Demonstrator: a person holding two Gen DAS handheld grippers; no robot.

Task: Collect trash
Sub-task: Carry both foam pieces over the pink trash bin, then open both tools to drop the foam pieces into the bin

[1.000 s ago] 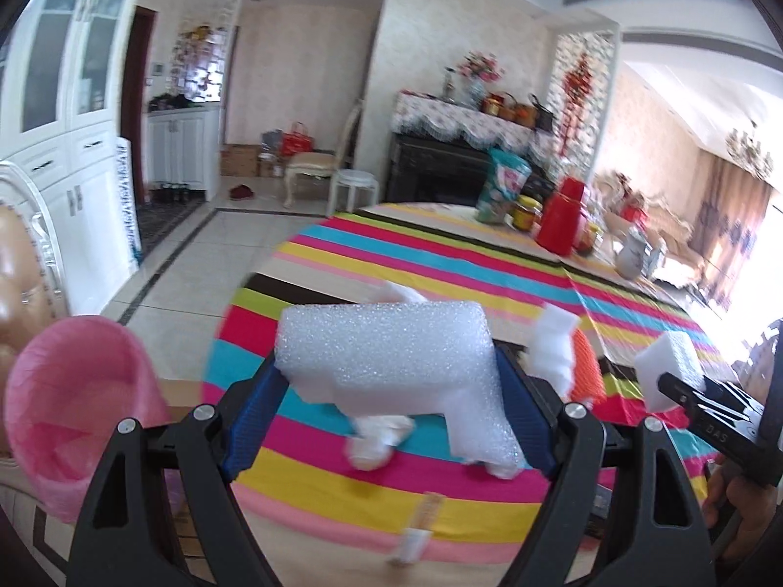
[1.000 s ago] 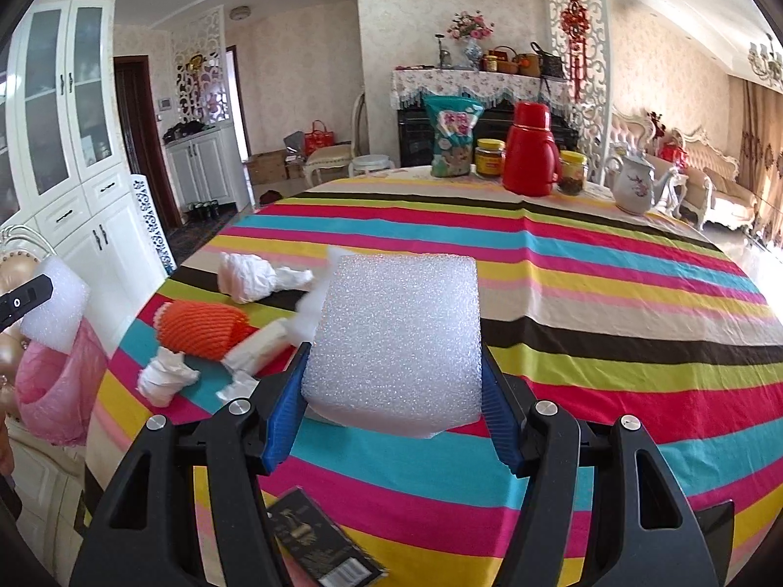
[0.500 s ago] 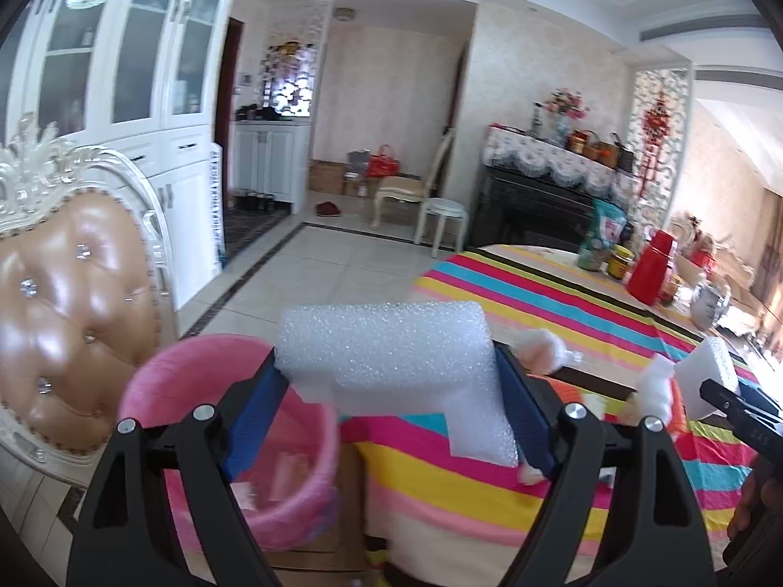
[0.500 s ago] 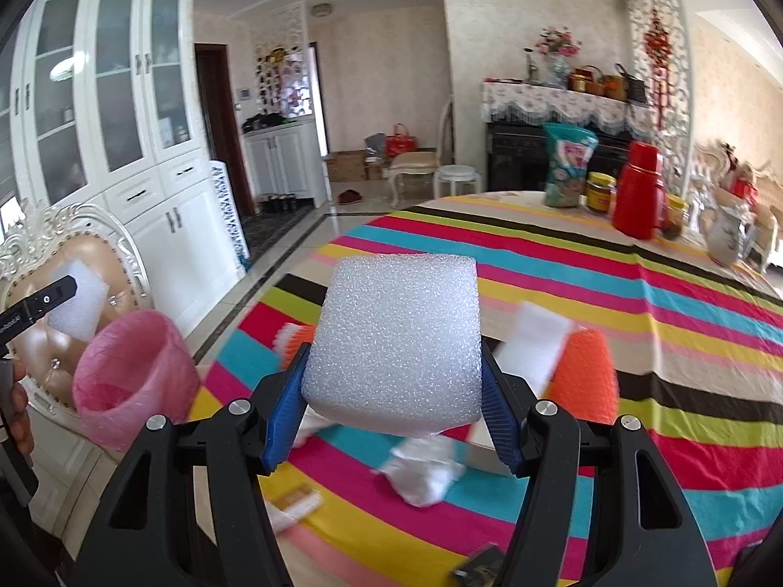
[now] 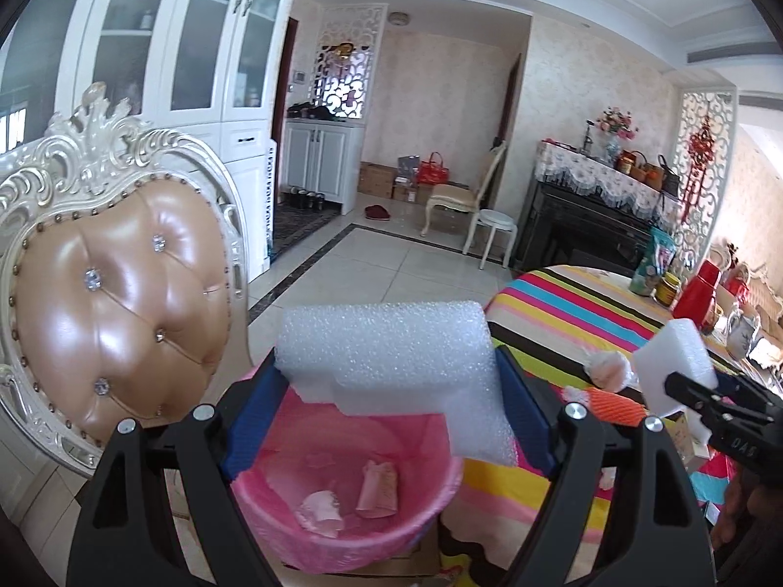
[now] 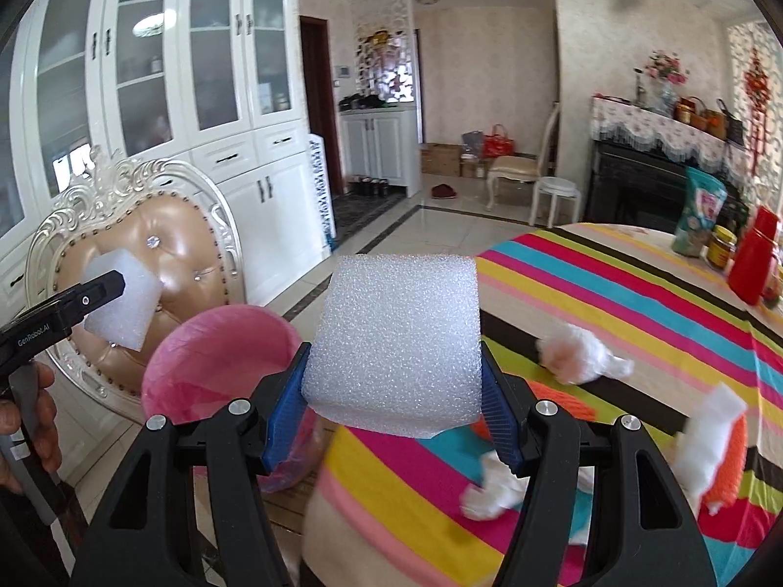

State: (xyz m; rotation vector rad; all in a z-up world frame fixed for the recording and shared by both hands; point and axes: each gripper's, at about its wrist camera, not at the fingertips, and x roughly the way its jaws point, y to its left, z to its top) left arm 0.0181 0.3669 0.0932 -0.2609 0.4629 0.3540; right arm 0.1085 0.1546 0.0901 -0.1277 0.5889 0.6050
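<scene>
The left gripper (image 5: 389, 391) has its fingers clamped on a white foam block (image 5: 386, 347), held directly above the open mouth of the pink-lined trash bin (image 5: 416, 513) that stands on the floor just beside the near edge of the surface (image 5: 563, 303). A few scraps already lie at the bottom of the bin. The right gripper (image 6: 396, 391) has its fingers clamped on a second white foam piece (image 6: 399, 337), hanging over the near-left corner of the striped surface, with the bin just to its left and lower.

The step in hand looks like dropping the left foam into the bin. To do it well, keep the block centred over the mouth, not over the rim nearest the padded chair (image 5: 112, 303), lower it a little so the light foam cannot drift, then spread the fingers fully; the foam is compressed and may cling to one blue pad, so a small shake may help. The right gripper should wait to the side until the left clears, then swing over the same opening.

More trash waits on the surface: crumpled tissues (image 6: 577, 352), an orange foam net (image 6: 729, 460), and another white wad (image 6: 494, 484) near the edge.
</scene>
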